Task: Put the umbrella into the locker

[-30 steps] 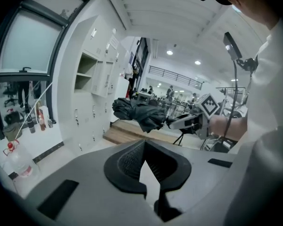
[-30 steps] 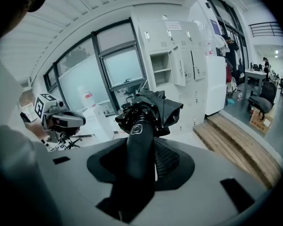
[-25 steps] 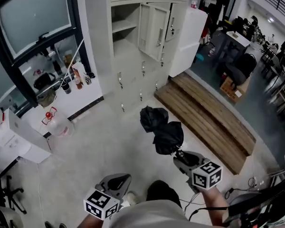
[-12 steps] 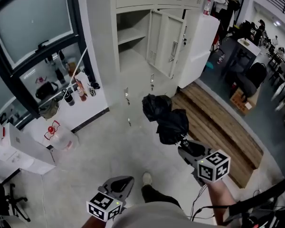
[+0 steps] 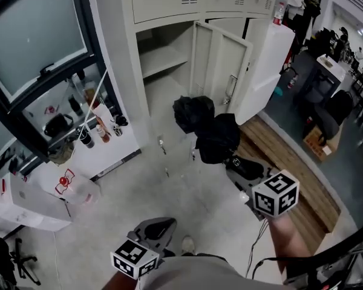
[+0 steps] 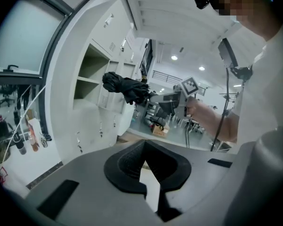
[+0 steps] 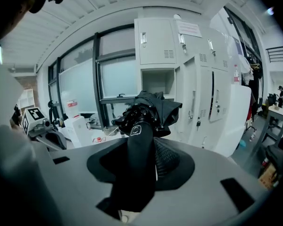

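Observation:
A folded black umbrella (image 5: 206,128) sticks out ahead of my right gripper (image 5: 241,167), which is shut on its handle (image 7: 140,145). Its bunched canopy (image 7: 153,108) hangs in the air in front of the tall pale locker, just below and to the right of the open compartment (image 5: 160,56). That compartment's door (image 5: 221,71) stands swung out to the right. My left gripper (image 5: 152,229) is low near my body, shut and holding nothing. In the left gripper view the umbrella (image 6: 127,87) and the right gripper (image 6: 172,97) show before the open compartment (image 6: 87,79).
A white ledge under the window (image 5: 91,122) carries several bottles and cups. A white box (image 5: 24,192) and a clear water jug (image 5: 78,189) sit on the floor at the left. A wooden step (image 5: 296,174) runs along the right. Desks and chairs stand far right.
The locker has come nearer and larger in the head view. My right gripper has carried the umbrella up toward the open compartment. The left gripper stayed low.

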A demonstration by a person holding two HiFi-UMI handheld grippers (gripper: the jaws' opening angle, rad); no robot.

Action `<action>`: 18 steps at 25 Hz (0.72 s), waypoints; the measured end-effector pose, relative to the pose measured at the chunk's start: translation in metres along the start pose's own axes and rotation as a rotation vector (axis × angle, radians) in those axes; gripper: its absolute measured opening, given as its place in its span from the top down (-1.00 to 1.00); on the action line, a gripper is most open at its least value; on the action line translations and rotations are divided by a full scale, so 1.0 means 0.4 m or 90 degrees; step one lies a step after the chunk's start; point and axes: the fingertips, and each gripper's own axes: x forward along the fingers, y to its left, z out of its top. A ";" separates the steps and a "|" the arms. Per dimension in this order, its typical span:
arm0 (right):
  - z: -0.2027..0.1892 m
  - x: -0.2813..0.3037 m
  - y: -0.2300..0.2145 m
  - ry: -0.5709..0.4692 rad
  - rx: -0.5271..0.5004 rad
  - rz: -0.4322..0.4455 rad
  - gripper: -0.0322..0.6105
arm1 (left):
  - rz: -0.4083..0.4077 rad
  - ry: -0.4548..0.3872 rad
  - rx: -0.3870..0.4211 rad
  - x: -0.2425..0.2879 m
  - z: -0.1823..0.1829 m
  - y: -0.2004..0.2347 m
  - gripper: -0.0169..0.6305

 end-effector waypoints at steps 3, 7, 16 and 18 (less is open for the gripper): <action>0.072 0.086 -0.055 -0.006 -0.012 0.009 0.42 | -0.014 0.005 0.000 0.046 0.049 0.049 0.91; 0.168 0.202 -0.112 -0.017 -0.021 0.015 0.42 | -0.038 0.014 0.005 0.104 0.110 0.133 0.91; 0.405 0.484 -0.200 -0.052 -0.034 0.008 0.42 | -0.087 0.013 0.035 0.178 0.257 0.380 0.91; 0.458 0.553 -0.220 -0.060 -0.036 0.005 0.42 | -0.094 0.017 0.042 0.186 0.285 0.435 0.91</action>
